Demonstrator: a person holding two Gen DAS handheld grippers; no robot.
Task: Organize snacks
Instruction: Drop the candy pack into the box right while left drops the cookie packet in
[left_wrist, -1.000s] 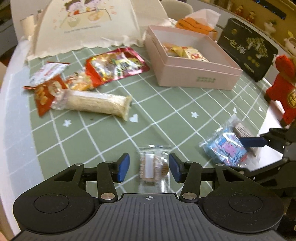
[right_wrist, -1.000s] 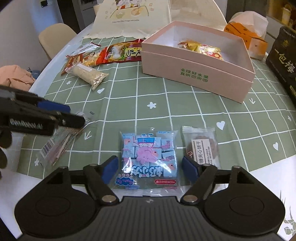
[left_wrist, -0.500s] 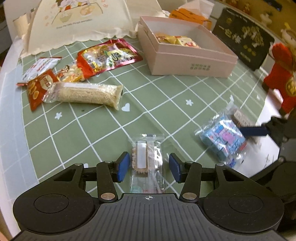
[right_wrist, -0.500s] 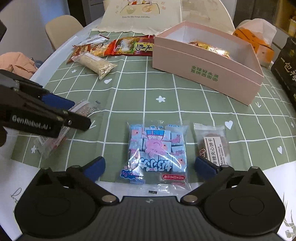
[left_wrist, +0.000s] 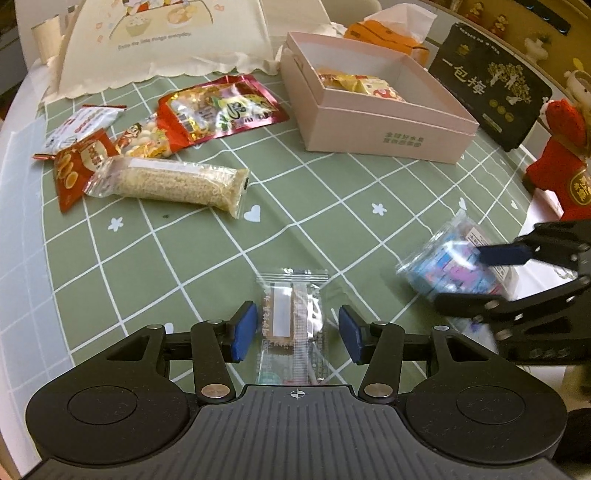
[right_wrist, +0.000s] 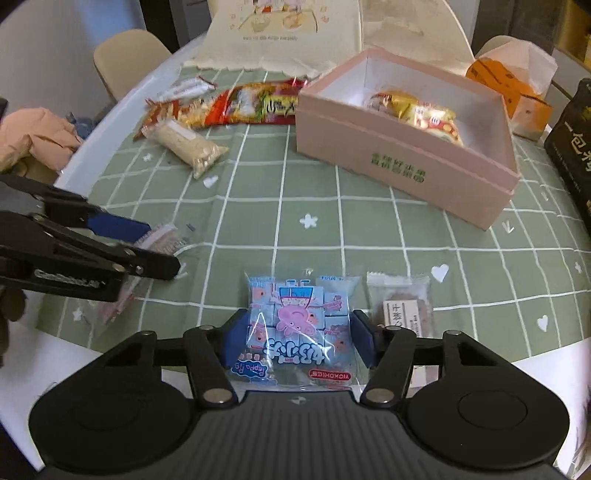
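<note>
My right gripper (right_wrist: 297, 338) is shut on a blue Peppa Pig candy bag (right_wrist: 297, 321) and holds it just above the green checked cloth; the bag shows blurred in the left wrist view (left_wrist: 452, 260). My left gripper (left_wrist: 297, 328) is open around a clear-wrapped biscuit packet (left_wrist: 293, 317) lying on the cloth. The pink open box (right_wrist: 402, 147) with yellow snack packets inside stands further back; it also shows in the left wrist view (left_wrist: 373, 99).
A brown cookie packet (right_wrist: 402, 306) lies right of the candy bag. A noodle-snack pack (left_wrist: 170, 182), red snack bags (left_wrist: 221, 110) and small packets lie at the far left. A cream bag (left_wrist: 166, 33), black box (left_wrist: 491, 81) and red plush toy (left_wrist: 565, 170) border the table.
My right gripper has closed on the candy bag and lifted it slightly. My left gripper stays open around the biscuit packet, drawn back a little.
</note>
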